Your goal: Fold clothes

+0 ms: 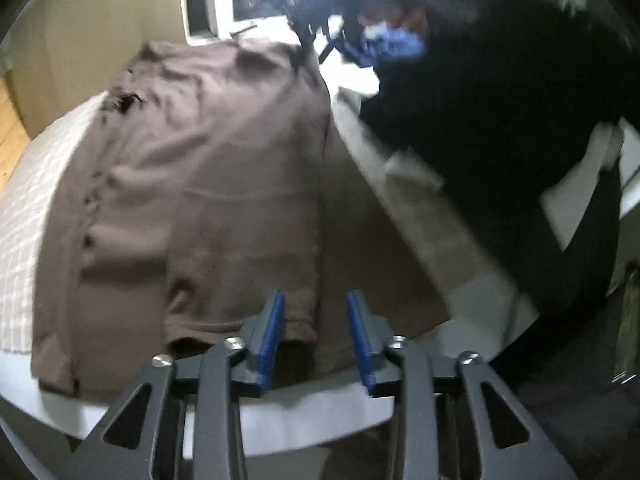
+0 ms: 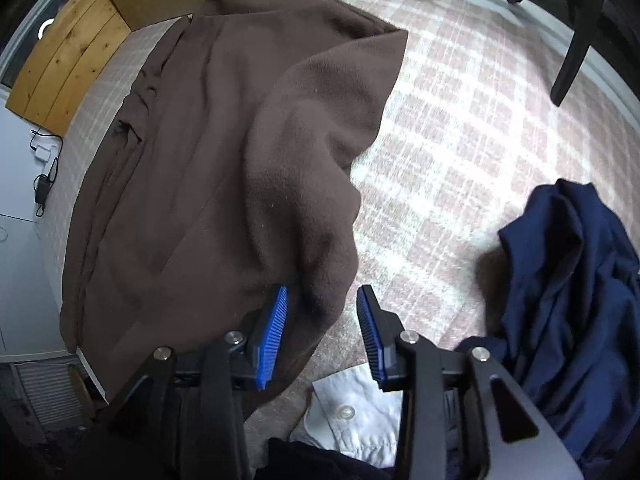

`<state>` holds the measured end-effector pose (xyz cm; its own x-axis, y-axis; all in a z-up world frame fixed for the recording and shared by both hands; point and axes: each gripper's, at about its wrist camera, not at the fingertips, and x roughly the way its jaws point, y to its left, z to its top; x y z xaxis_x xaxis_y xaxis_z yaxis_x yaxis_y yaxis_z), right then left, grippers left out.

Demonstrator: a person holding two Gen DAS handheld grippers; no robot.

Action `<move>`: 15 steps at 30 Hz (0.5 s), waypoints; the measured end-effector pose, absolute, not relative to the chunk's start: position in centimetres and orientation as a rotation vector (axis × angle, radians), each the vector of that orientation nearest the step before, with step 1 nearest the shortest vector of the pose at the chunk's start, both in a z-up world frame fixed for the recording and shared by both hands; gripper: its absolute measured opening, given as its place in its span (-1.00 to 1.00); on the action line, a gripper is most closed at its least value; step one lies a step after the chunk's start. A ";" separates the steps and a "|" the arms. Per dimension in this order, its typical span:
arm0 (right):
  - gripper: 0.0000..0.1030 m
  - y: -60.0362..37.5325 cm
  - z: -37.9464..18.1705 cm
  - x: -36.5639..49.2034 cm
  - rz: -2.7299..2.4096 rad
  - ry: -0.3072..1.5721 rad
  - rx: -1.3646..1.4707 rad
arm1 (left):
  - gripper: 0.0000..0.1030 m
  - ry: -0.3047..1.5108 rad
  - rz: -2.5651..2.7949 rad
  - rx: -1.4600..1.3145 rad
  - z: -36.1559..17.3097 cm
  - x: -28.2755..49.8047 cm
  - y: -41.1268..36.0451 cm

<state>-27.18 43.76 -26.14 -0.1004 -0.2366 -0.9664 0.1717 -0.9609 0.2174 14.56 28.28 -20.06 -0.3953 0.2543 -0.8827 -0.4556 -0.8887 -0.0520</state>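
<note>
A brown garment [image 1: 208, 184] lies spread on the checked bed cover [image 1: 28, 216], with a sleeve folded over its body. It also shows in the right wrist view [image 2: 224, 168]. My left gripper [image 1: 316, 300] is open, its blue pads [image 1: 276, 320] just above the garment's near hem and sleeve cuff. My right gripper [image 2: 322, 296] is open, with a raised fold of the brown garment between its pads [image 2: 276, 320], not pinched.
A dark blue garment [image 2: 568, 292] lies crumpled on the bed at the right. A white shirt [image 2: 356, 412] lies under my right gripper. A person in dark clothes [image 1: 500, 100] stands across the bed. A wooden board [image 2: 60, 64] and chair legs [image 2: 576, 40] border the bed.
</note>
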 end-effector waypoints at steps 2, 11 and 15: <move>-0.30 43.5 -26.3 -27.1 -2.137 -0.067 1.883 | -0.91 0.236 2.279 -1.442 -20.9 14.4 27.0; -0.85 43.2 -24.8 -27.2 -2.204 0.008 1.762 | -0.92 -0.013 2.197 -1.271 -14.9 15.7 27.9; -0.83 43.5 -26.4 -27.3 -2.179 0.088 1.856 | -0.91 0.085 2.135 -1.353 -18.5 15.6 30.6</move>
